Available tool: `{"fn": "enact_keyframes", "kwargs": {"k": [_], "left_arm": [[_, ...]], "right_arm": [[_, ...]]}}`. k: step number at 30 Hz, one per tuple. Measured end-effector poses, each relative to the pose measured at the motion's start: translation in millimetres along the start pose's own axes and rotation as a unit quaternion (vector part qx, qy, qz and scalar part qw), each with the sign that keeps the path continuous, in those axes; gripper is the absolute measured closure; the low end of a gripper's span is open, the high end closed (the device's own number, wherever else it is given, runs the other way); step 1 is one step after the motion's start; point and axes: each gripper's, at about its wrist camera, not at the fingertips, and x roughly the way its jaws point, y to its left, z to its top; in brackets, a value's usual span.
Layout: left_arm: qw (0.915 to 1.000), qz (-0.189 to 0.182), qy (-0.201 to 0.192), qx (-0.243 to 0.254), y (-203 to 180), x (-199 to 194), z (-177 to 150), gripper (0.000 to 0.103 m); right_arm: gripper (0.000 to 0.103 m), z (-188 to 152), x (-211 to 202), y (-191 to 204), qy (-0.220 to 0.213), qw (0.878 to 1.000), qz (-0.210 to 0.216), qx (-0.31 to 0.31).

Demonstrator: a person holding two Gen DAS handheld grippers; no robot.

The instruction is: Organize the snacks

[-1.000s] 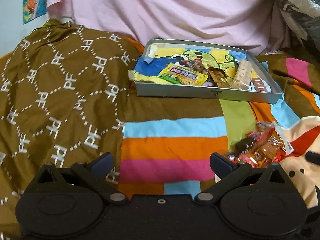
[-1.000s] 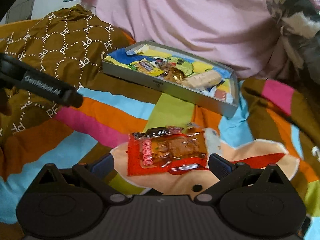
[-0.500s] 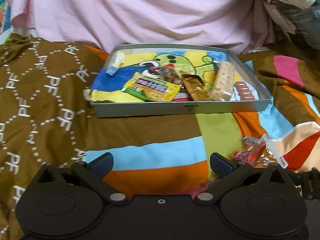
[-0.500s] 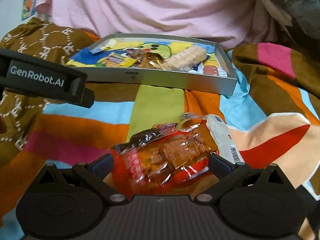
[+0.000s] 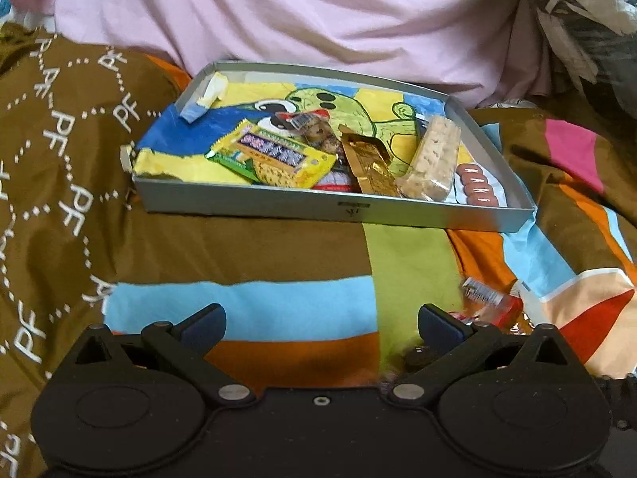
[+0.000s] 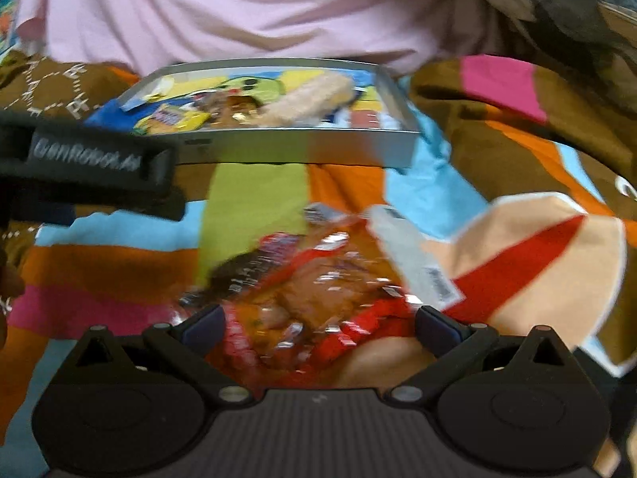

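Left wrist view: the left tongs (image 5: 321,323) stand wide apart and hold nothing, above a striped bedcover (image 5: 247,306); at 12 o'clock lies a shallow grey tray (image 5: 254,201) lined with a cartoon print, carrying a yellow-green snack packet (image 5: 274,157), a gold wrapper (image 5: 372,167), a pale rice-cracker bar (image 5: 434,159) and a small pack of pink sausages (image 5: 477,183), the gold wrapper lying between the packet and the bar; at 3 o'clock, just beside the right fingertip, the edge of a red snack bag (image 5: 493,304) shows on the bedcover; a pink sheet (image 5: 318,16) rises behind the tray. Right wrist view (blurred): the right tongs (image 6: 320,324) are spread wide, with the red snack bag (image 6: 318,298) lying between the fingertips on the bedcover (image 6: 254,199); whether the pads touch it cannot be told; the tray (image 6: 302,147) sits at 12 o'clock beyond the bag, and the other tool's black body crosses at 9 o'clock
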Motion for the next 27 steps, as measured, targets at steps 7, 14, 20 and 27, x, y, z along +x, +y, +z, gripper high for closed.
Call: {"fn": "enact_keyframes", "kwargs": {"k": [7, 14, 20, 27], "left_arm": [[0.9997, -0.015, 0.019, -0.003, -6, 2, -4, 0.001], [0.9941, -0.037, 0.022, 0.099, -20, 1, 3, 0.001], [0.9671, -0.064, 0.016, 0.246, -35, 7, 2, 0.001], [0.9337, -0.132, 0.028, 0.332, -52, 17, -2, 0.001]], "right_arm": [[0.000, 1, -9, -25, 0.015, 1.000, -0.014, 0.012], [0.000, 2, -21, -20, 0.016, 0.999, 0.039, 0.007], [0.000, 1, -18, -13, 0.029, 0.998, 0.059, -0.002], [0.000, -1, -13, -9, 0.034, 0.997, 0.068, -0.011]]}}
